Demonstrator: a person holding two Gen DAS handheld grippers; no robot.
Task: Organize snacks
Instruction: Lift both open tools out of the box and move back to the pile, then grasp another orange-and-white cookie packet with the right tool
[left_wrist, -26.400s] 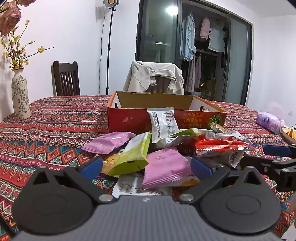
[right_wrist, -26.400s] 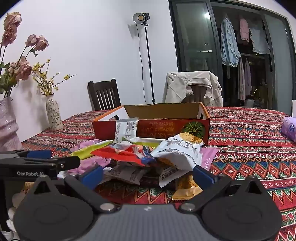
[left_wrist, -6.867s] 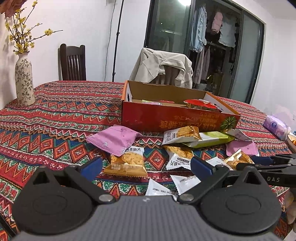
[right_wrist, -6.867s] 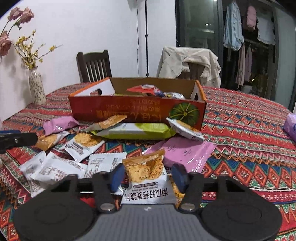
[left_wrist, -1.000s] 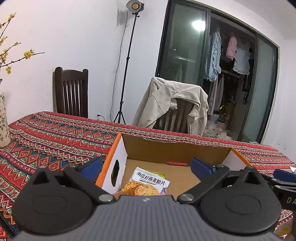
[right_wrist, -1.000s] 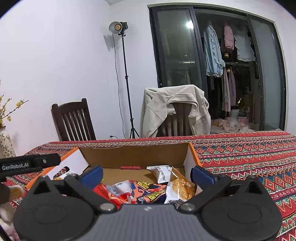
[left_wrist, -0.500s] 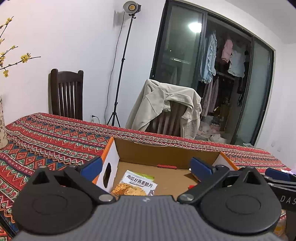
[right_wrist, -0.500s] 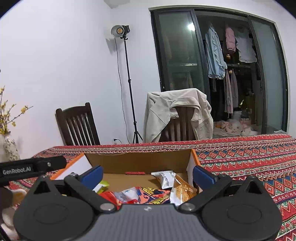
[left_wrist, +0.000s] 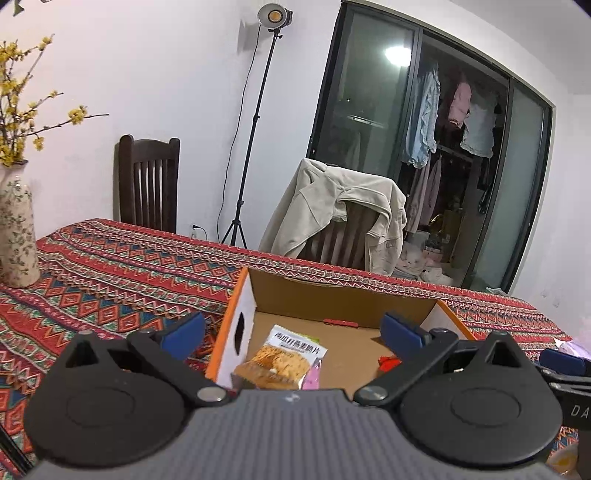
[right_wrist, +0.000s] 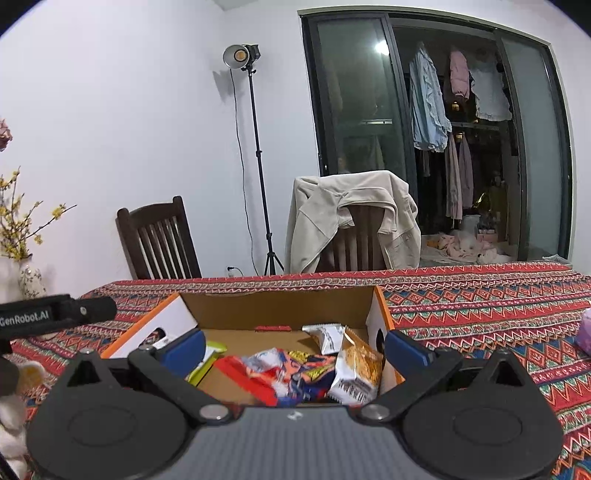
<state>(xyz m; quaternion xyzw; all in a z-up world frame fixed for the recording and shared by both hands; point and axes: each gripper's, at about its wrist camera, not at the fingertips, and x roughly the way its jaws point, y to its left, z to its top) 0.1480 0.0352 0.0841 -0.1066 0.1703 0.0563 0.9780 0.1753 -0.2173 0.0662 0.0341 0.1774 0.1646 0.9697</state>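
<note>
An open cardboard box (left_wrist: 332, 295) with orange edges stands on the patterned tablecloth. In the left wrist view an orange-and-white oat snack packet (left_wrist: 282, 356) lies inside it by the left wall. My left gripper (left_wrist: 293, 332) hovers open above the box's near end, holding nothing. In the right wrist view the same box (right_wrist: 280, 304) holds a red-and-blue packet (right_wrist: 280, 373), an orange packet (right_wrist: 356, 369), a small silver packet (right_wrist: 325, 336) and a green packet (right_wrist: 205, 360). My right gripper (right_wrist: 295, 349) is open and empty over the box.
A floral vase (left_wrist: 16, 236) with yellow flowers stands at the table's left. Two chairs, one draped with a beige jacket (left_wrist: 340, 214), stand beyond the far edge beside a light stand (left_wrist: 255, 129). The other gripper's arm (right_wrist: 55, 314) crosses the right wrist view's left side.
Both grippers have drawn back and tilted up a little over the box within the last second. Both stay open and empty; earlier, the right gripper held an orange packet.
</note>
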